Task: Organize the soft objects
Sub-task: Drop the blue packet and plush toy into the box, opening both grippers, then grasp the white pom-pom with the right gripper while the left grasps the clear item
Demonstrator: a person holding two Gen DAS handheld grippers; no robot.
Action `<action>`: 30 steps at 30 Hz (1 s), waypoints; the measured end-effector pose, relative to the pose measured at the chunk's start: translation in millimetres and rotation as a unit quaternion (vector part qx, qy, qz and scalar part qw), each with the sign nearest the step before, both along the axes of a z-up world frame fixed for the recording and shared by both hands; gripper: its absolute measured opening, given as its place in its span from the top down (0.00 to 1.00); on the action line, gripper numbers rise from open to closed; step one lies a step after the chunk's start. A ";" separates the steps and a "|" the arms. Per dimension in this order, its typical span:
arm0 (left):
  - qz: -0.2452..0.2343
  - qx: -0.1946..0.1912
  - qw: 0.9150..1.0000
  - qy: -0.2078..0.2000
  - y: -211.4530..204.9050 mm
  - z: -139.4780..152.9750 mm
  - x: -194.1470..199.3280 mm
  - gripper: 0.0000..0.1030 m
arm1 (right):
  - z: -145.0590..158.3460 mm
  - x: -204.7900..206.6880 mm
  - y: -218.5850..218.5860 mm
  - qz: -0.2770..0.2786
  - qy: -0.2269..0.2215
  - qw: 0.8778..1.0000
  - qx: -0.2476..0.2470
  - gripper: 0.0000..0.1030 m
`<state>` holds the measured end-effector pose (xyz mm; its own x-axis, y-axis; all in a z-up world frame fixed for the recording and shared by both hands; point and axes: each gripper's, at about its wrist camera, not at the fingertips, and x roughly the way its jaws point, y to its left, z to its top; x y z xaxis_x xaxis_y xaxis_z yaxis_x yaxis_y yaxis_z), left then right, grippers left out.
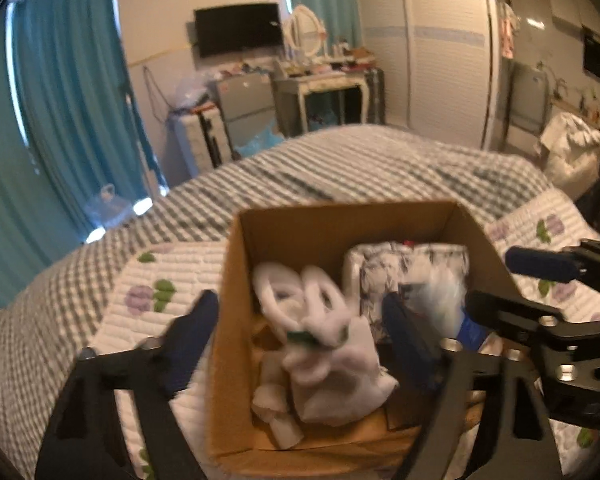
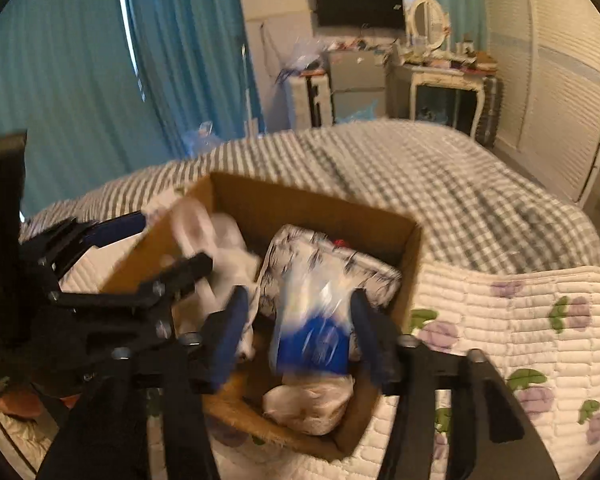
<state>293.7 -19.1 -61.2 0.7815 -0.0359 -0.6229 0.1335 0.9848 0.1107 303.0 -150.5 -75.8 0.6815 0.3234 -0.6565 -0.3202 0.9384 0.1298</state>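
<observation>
An open cardboard box (image 1: 236,280) (image 2: 412,248) sits on the bed. Inside lie a white plush rabbit (image 1: 332,364) (image 2: 228,256), a black-and-white patterned cushion (image 1: 384,268) (image 2: 324,256) and a pale bundle (image 2: 308,400). My left gripper (image 1: 300,324) is open, its fingers wide apart over the rabbit. My right gripper (image 2: 300,320) is open around a blue-and-white plastic pack (image 2: 312,328) over the box; the pack looks blurred, and I cannot tell if the pads touch it. The pack also shows in the left wrist view (image 1: 444,300).
The box rests on a white quilted pad with purple flowers (image 2: 520,320) (image 1: 152,292), laid over a grey checked bedspread (image 1: 340,164). Teal curtains (image 1: 68,100), a dresser (image 1: 324,92) and wardrobe doors (image 2: 560,80) stand beyond the bed.
</observation>
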 end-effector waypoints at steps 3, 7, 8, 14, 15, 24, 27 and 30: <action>0.008 0.001 1.000 -0.012 2.2 21.2 -11.3 0.16 | 24.0 -12.9 -8.0 -0.013 -0.017 1.000 -0.002 0.45; 0.013 0.000 0.999 -0.048 7.0 63.8 -43.4 0.16 | 68.6 -46.7 -14.7 -0.025 -0.050 0.998 -0.007 0.45; 0.013 -0.001 0.998 -0.061 6.8 76.5 -53.7 0.16 | 84.0 -59.3 -15.9 -0.029 -0.063 0.998 -0.011 0.45; 0.012 -0.004 0.991 -0.131 14.7 149.0 -123.9 0.16 | 152.1 -126.3 -18.2 -0.046 -0.119 0.992 -0.024 0.35; 0.013 -0.005 0.990 -0.139 17.7 157.1 -133.4 0.12 | 160.4 -136.4 -17.9 -0.047 -0.125 0.991 -0.024 0.32; 0.024 -0.010 0.987 -0.156 43.5 158.9 -201.7 0.03 | 164.2 -203.2 -10.6 -0.040 -0.132 0.990 -0.031 0.15; 0.017 -0.009 0.992 -0.125 47.8 127.1 -203.8 0.03 | 138.1 -209.8 -2.9 -0.023 -0.113 0.993 -0.037 0.15; 0.013 -0.011 0.996 -0.087 50.8 84.1 -199.7 0.03 | 100.3 -208.0 9.6 -0.008 -0.093 0.994 -0.053 0.15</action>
